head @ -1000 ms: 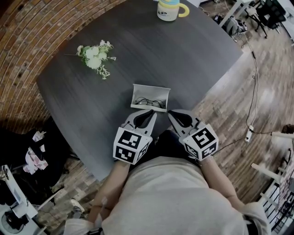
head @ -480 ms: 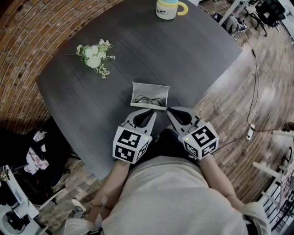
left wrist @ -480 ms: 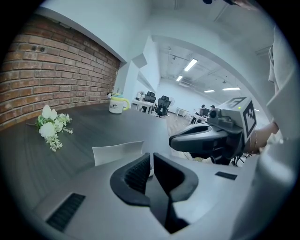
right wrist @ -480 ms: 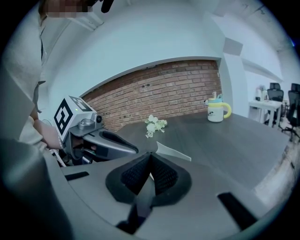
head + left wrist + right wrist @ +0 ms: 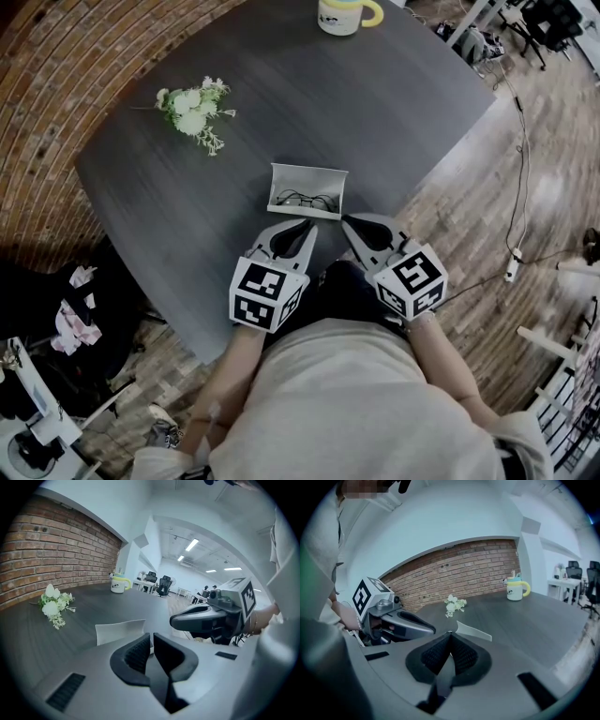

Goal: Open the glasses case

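A white glasses case [image 5: 308, 190] lies open on the dark table [image 5: 394, 103], lid up, with dark-framed glasses inside. Just in front of it, near the table's front edge, my left gripper [image 5: 309, 226] and right gripper [image 5: 347, 223] sit side by side, both shut and empty. In the left gripper view the case lid [image 5: 120, 630] rises just beyond the shut left gripper [image 5: 151, 636], and the right gripper's body [image 5: 211, 616] shows at the right. In the right gripper view the lid's edge [image 5: 473, 631] shows past the shut right gripper [image 5: 450, 634].
A bunch of white flowers [image 5: 193, 114] lies at the table's left. A cream mug with a yellow handle [image 5: 345, 13] stands at the far edge. A brick wall [image 5: 56, 112] borders the left side. Cables [image 5: 517, 187] trail over the wooden floor at the right.
Both grippers have stayed where they were, shut. The whole view has shifted slightly with the head; the case remains open.
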Demonstrator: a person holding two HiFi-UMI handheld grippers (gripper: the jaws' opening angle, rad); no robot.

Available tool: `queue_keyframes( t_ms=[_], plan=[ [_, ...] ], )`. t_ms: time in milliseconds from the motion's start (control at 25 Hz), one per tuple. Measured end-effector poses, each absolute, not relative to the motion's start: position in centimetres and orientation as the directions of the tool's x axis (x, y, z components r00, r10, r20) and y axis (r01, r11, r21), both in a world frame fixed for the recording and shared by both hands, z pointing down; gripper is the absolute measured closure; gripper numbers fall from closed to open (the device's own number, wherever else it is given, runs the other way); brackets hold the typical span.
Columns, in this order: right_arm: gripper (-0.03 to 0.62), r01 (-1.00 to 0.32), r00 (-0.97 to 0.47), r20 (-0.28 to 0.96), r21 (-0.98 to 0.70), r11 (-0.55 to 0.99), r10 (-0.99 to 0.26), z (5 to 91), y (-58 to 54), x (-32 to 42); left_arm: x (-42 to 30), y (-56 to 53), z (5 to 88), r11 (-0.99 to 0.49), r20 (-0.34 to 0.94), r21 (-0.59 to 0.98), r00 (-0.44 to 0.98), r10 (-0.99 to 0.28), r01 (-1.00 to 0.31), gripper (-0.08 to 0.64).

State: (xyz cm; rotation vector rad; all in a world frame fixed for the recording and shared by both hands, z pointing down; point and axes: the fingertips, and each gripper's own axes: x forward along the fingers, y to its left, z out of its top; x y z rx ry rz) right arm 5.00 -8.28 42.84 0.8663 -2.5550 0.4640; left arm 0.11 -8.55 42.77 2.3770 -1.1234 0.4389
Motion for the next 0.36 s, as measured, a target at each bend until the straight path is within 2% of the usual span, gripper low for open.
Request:
queue_keyframes(
  t_ms=[360],
  plan=[
    [0.586, -0.629, -0.730, 0.478, -0.191, 0.754, -0.488, 42.74, -7.48, 4.33, -0.51, -7.81, 43.26, -0.547, 0.478, 0.313, 0.626, -0.616, -0.777, 0.520]
  ],
)
